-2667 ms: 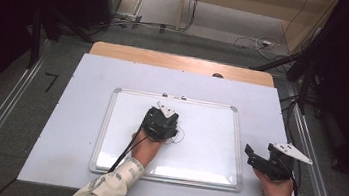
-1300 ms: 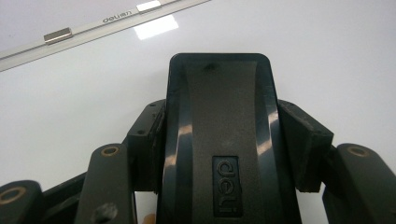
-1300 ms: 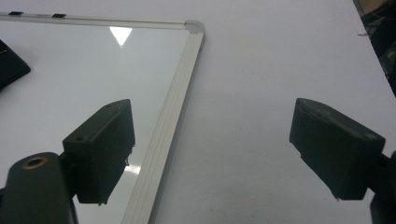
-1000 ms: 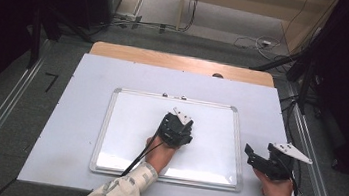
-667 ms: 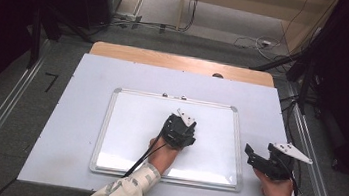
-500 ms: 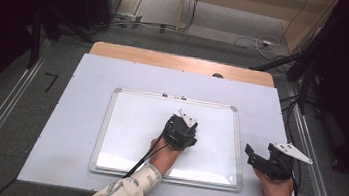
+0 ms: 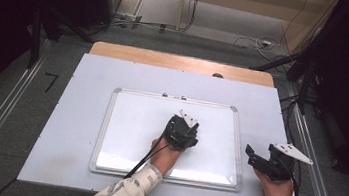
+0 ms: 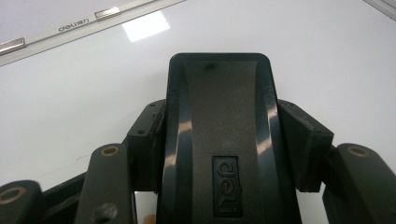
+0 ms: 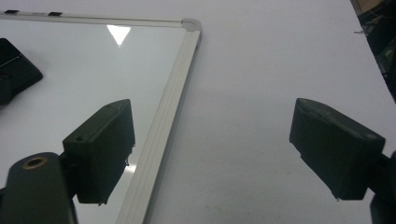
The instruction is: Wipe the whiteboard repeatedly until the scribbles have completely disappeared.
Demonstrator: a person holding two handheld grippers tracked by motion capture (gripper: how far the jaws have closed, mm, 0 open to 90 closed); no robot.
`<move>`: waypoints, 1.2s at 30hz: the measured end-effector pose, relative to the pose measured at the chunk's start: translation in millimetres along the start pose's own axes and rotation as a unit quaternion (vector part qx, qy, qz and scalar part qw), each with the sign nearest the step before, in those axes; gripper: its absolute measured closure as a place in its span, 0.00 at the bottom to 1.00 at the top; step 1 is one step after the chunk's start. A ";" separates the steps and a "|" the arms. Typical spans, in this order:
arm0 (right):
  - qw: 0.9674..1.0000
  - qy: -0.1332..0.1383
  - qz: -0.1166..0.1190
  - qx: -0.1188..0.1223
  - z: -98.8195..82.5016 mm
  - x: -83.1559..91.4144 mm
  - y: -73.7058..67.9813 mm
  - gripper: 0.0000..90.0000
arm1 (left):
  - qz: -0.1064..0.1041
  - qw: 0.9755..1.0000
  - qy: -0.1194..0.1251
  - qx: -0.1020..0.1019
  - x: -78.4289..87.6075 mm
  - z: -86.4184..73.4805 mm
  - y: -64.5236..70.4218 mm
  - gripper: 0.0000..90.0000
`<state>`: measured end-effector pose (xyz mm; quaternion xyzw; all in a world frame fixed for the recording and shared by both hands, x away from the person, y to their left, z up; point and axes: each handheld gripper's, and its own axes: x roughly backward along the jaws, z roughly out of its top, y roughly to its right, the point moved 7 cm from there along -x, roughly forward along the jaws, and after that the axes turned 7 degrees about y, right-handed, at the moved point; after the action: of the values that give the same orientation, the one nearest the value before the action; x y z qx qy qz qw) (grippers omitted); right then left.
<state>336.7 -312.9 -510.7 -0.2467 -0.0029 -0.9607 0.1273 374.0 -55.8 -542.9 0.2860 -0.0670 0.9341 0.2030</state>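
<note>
Whiteboard erasing, left hand at work. The left gripper (image 7: 182, 131) stands over the right-of-centre part of the whiteboard (image 7: 129, 122), its jaws clamped on the two long sides of a black eraser (image 8: 219, 135). In the left gripper view the eraser rises between the jaws, its long axis running along them and away from the hand, its far end towards the board's top frame rail (image 8: 88, 23), which crosses the upper left corner of that view with two small metal clips on it. Whether the eraser's underside touches the board cannot be told from these views. The right gripper (image 7: 261, 162) rests beyond the board's right edge over the white desk (image 7: 89, 77), its jaws wide apart with nothing between them; in the right gripper view one jaw hangs above the board surface and the other above the bare desk, with the board's right frame edge (image 9: 163, 121) running between them. The board surface looks clean, with no marks to be made out. The relation that governs the next stroke: the eraser is already in the left jaws, and most of the unswept board area lies to the left of it and towards the person, so the left hand is the nearer and the only equipped one; the right hand is placed to steady the frame if needed.
</note>
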 end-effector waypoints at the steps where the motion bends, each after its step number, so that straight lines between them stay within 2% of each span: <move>1: 1.000 0.000 0.000 -0.001 -0.6 0.4 0.6 0.14 | 0.000 1.000 0.000 0.000 0.0 0.0 0.0 0.45; 9: 1.000 0.003 -0.001 -0.005 -1.6 4.0 5.4 0.14 | 0.006 1.000 -0.002 -0.004 -1.1 0.6 -3.8 0.45; 16: 1.000 0.004 -0.001 -0.003 -1.7 3.8 5.3 0.15 | 0.016 1.000 -0.004 0.003 -0.9 0.3 -18.4 0.45; 23: 1.000 0.003 -0.002 -0.005 -2.4 4.7 6.6 0.15 | 0.021 1.000 -0.002 0.008 -0.5 0.0 -26.1 0.45; 36: 1.000 0.001 -0.004 -0.003 -3.5 4.9 6.5 0.15 | 0.049 0.998 -0.003 0.029 6.0 -5.0 -66.8 0.45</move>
<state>332.4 -320.6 -511.8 -0.2461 -0.0003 -0.9614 0.1227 394.8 8.2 -543.1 0.2904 -0.0548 0.9438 0.1481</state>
